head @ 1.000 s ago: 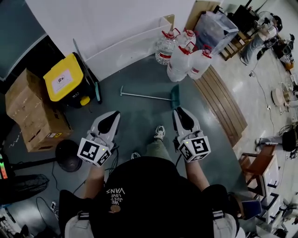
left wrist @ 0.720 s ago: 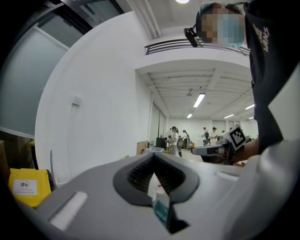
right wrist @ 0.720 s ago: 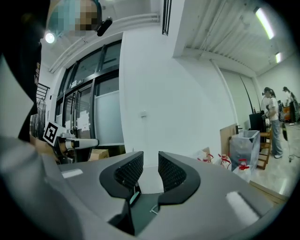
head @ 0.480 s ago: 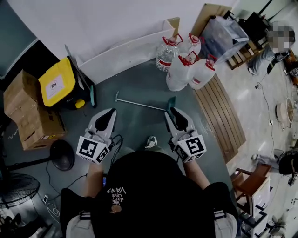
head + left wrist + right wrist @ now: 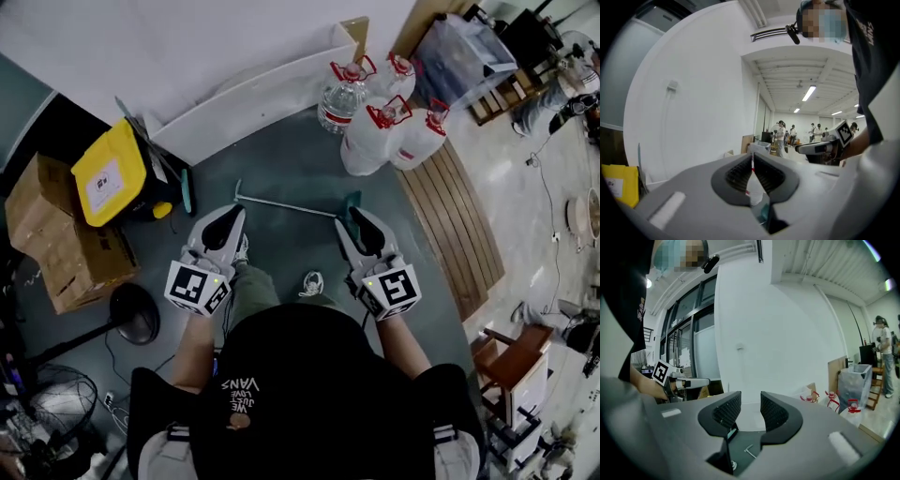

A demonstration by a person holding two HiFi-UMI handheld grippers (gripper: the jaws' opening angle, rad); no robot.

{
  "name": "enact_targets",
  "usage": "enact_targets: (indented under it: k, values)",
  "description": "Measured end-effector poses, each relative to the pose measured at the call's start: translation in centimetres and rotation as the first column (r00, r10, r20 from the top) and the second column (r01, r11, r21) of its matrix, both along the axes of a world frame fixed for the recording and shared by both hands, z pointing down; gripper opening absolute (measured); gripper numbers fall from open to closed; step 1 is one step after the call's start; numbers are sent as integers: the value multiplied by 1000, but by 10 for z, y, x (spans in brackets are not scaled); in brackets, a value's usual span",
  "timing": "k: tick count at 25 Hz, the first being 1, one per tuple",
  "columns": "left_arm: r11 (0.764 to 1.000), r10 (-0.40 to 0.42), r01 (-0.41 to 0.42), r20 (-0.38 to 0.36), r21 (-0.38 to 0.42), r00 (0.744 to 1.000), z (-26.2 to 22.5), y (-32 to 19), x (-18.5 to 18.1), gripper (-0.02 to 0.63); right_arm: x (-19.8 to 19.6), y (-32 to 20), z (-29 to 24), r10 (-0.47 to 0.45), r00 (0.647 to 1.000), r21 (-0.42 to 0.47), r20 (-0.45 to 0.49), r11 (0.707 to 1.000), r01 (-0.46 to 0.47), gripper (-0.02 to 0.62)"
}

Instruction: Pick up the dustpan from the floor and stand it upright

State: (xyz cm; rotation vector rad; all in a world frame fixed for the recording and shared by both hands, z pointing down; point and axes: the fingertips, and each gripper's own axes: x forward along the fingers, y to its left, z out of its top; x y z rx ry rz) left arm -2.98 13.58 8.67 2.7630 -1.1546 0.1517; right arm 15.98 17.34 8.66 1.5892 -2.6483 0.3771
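Dustpan (image 5: 286, 204) flat on smooth grey-green floor (image 5: 281, 155): thin metal rod handle, teal pan at its right end, just ahead of right gripper (image 5: 361, 218). Left gripper (image 5: 232, 214) near handle's T-shaped end.

Left gripper view: ribbed black pads pressed together, nothing pinched. Far hall with standing people (image 5: 780, 135), unseen from head view.

Right gripper view: ribbed pads spread, just been opening, gap empty. Clear jugs (image 5: 832, 401) with red caps at right.

Head view alone gives whole dustpan, yellow-lidded bin (image 5: 108, 173), cardboard box (image 5: 56, 234), wood slats (image 5: 459, 225).
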Motion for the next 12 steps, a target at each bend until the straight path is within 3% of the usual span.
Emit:
enact_targets:
  k: [6,12]
  values:
    - [988,109,-111,-24,-109,994,35,-60,-12,55,-11,-38,28,127,992,-67,-21,990,-128,107]
    - [952,171,-168,-12,-256,985,102,-114,-28,74,-21,-74,83,203,978,-179,-53,961,-209,121]
